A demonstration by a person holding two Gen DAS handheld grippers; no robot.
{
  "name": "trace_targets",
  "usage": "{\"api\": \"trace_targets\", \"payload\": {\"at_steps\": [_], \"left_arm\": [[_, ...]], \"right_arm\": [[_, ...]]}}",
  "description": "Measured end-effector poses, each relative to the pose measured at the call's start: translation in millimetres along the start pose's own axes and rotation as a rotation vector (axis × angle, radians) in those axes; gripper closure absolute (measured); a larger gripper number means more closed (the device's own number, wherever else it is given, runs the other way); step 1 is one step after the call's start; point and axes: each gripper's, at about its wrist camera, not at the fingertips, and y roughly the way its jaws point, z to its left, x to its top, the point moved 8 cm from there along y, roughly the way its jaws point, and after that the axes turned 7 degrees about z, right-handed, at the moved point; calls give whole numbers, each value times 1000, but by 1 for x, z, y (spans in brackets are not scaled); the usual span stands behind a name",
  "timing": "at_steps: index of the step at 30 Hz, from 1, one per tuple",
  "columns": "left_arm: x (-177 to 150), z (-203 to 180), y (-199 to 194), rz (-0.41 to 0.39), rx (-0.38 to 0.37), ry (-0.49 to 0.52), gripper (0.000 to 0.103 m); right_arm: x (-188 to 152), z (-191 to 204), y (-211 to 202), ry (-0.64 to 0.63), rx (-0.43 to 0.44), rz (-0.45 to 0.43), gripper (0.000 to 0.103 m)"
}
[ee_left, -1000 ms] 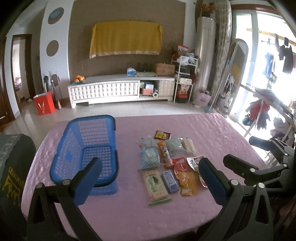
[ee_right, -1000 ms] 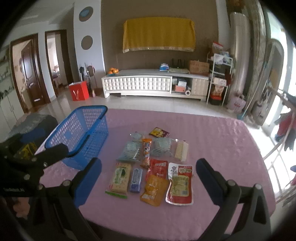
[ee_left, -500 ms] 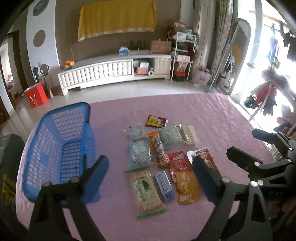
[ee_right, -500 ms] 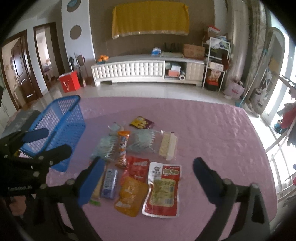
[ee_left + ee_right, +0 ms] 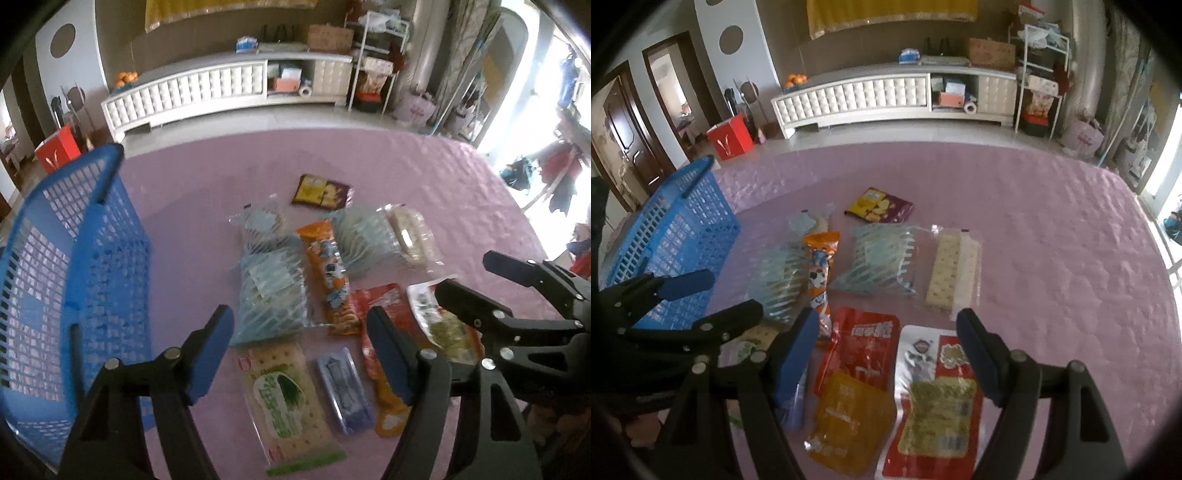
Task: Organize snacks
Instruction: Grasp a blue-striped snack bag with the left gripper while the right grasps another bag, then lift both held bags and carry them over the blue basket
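a cluster of snack packets lies flat on the purple-covered bench [image 5: 1052, 240], with a blue plastic basket [image 5: 55, 277] just to its left, upright and open-topped. farthest back is a dark yellow-and-purple packet [image 5: 880, 206]. below it lie clear bluish bags [image 5: 879, 266], an orange stick pack [image 5: 327, 273] and a pale cracker sleeve [image 5: 951, 271]. nearest are a green-labelled cracker pack [image 5: 286, 397], a small purple bar [image 5: 345, 387], a red pouch [image 5: 862, 343], an orange pouch [image 5: 849, 424] and a red-and-white pouch [image 5: 938, 406].

white tufted cabinet [image 5: 886, 92], brown wall [image 5: 783, 33]
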Motion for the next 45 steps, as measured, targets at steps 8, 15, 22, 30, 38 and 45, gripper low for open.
{"api": "trace_targets", "payload": {"at_steps": [8, 15, 22, 30, 38, 45], "left_arm": [[8, 15, 43, 67, 9, -17, 41], [10, 23, 63, 104, 26, -14, 41], [10, 27, 77, 125, -22, -48, 47], [6, 39, 55, 71, -81, -121, 52], [14, 57, 18, -35, -54, -178, 52], [20, 56, 17, -53, -53, -159, 52]], "right_arm": [[6, -4, 22, 5, 19, 33, 23], [10, -7, 28, 21, 24, 48, 23], [15, -18, 27, 43, 0, 59, 23], [32, -14, 30, 28, -17, 82, 23], [45, -7, 53, -5, -41, 125, 23], [53, 1, 77, -14, -43, 176, 23]]}}
